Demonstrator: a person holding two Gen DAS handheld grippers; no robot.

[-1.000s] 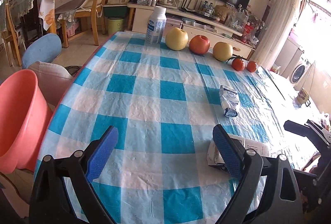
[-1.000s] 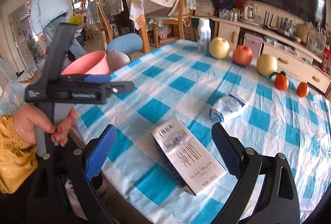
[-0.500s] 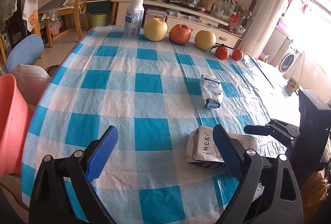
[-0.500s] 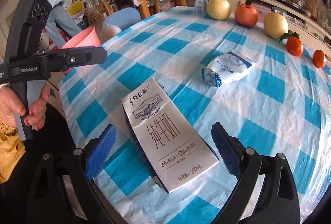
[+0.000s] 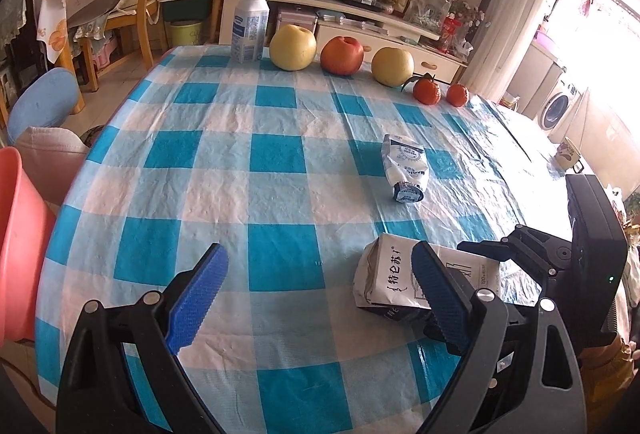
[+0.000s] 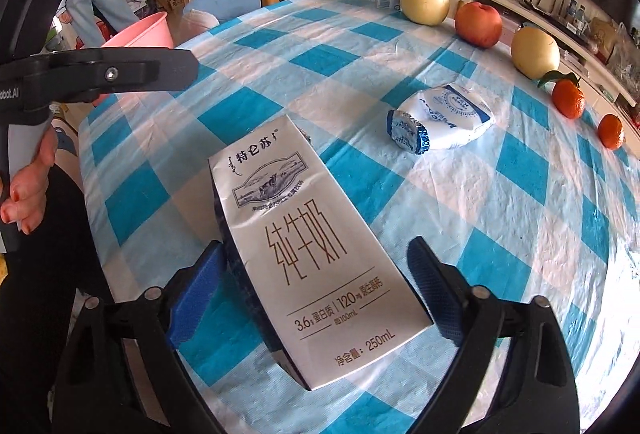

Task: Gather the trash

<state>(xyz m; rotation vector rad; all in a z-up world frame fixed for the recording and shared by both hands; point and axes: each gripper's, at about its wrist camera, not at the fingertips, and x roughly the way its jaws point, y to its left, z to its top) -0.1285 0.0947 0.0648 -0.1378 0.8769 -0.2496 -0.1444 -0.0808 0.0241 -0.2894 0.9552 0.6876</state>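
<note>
Near the front edge of the table [image 6: 520, 169], a white milk carton [image 6: 312, 254] lies flat on its side, label up, on the blue-and-white checked cloth. Its lower end sits between the blue fingers [image 6: 430, 292] of the right tool [image 6: 316, 290], which is spread wide open around the carton; the left pad looks just beside the carton's edge, and the right pad stands apart from it. Seen from the left wrist, the same carton [image 5: 394, 282] lies partly behind that view's own right finger.

Farther in, a crumpled white-and-blue milk pouch [image 6: 440, 121] lies on its side, near the carton but not touching it.

To the left of the carton, the left tool [image 5: 318, 298] hangs above the cloth with its blue pads wide apart and nothing between them.

Along the far edge of the table stands a row: an upright white bottle [image 5: 250, 25], a yellow apple [image 5: 293, 47], a red apple [image 5: 342, 55], another yellow apple [image 5: 392, 66], and two small oranges [image 5: 427, 90].

Off the table's left side sits a pink bucket [image 5: 18, 250], beside a pale blue stool [image 5: 42, 101].
</note>
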